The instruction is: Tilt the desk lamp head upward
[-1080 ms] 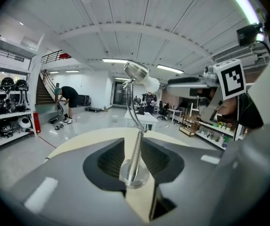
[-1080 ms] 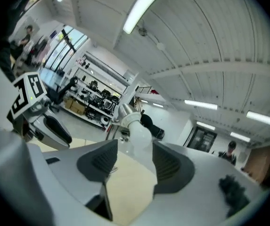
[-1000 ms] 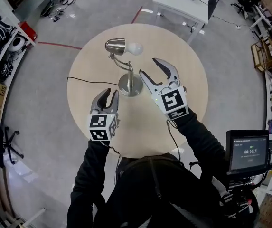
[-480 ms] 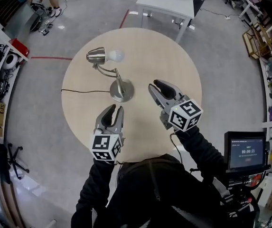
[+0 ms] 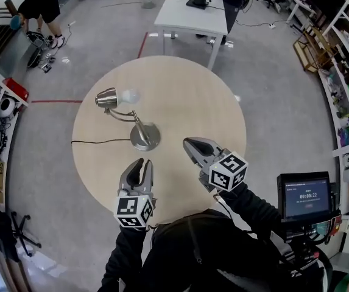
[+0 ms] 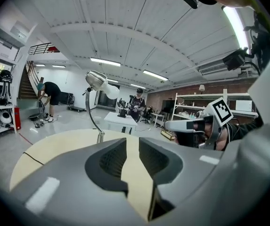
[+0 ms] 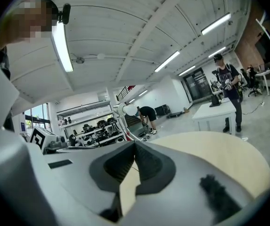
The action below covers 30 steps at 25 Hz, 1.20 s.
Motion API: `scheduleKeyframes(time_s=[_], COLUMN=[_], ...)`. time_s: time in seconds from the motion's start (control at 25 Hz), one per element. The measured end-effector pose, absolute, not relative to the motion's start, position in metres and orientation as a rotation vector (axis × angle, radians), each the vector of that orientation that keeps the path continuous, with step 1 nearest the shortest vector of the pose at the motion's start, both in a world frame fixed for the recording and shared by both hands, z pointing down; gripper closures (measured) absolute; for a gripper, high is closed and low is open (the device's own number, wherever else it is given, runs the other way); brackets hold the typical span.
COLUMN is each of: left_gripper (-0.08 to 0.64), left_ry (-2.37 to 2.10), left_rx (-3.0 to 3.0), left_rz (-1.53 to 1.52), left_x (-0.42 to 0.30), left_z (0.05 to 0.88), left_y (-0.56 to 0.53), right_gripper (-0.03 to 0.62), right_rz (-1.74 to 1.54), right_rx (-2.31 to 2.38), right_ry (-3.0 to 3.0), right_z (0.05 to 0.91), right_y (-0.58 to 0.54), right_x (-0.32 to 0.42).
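Right claw [image 5: 190, 143] clenched empty, left claw [image 5: 141, 163] closing on nothing, chrome desk lamp [image 5: 142, 135] upright, white bulb [image 5: 130, 95] showing

bright, even ceiling strip lights [image 7: 62, 46], heavy fisheye edges

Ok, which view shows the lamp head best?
The left gripper view: the lamp head stands in side profile against the ceiling, bulb included, so its tilt reads directly. The head view shows it only from above; the right gripper view shows it small and far off.
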<state>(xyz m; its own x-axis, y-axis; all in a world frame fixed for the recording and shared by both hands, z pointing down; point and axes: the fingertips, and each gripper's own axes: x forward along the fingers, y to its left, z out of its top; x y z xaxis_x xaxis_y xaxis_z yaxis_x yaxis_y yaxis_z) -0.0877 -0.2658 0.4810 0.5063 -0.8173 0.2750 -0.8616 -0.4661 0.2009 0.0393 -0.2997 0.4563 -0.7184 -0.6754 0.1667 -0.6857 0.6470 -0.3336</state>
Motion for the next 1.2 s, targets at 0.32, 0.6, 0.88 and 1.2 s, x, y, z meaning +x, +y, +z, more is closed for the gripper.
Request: scheduleKeyframes(time_s=[0.32,0.6,0.88,1.2], left_gripper=[0.474,0.474,0.477,0.477], left_ry=[-1.385,-1.386,-1.371,-1.342], left_rx=[2.461,2.457,2.471,2.47], left_rz=[0.186,0.187,0.175,0.173], left_x=[-0.075,-0.078,-0.076,-0.07], left_z=[0.461,0.467,0.464,0.465], left_y=[-0.259,-0.263,-0.263,-0.258], right_gripper=[0.586,0.586,0.586,0.586], right_rz=[0.643,0.592,0.508,0.515], right_rx=[1.197,1.154,1.123,1.118], right_ry=[-2.797,-2.86,-2.874,-2.87], right_z=[0.447,0.431,0.424,0.425], right_y=[-0.281,-0.279,-0.275,-0.272], right_x=[0.057,0.049,0.042,0.042])
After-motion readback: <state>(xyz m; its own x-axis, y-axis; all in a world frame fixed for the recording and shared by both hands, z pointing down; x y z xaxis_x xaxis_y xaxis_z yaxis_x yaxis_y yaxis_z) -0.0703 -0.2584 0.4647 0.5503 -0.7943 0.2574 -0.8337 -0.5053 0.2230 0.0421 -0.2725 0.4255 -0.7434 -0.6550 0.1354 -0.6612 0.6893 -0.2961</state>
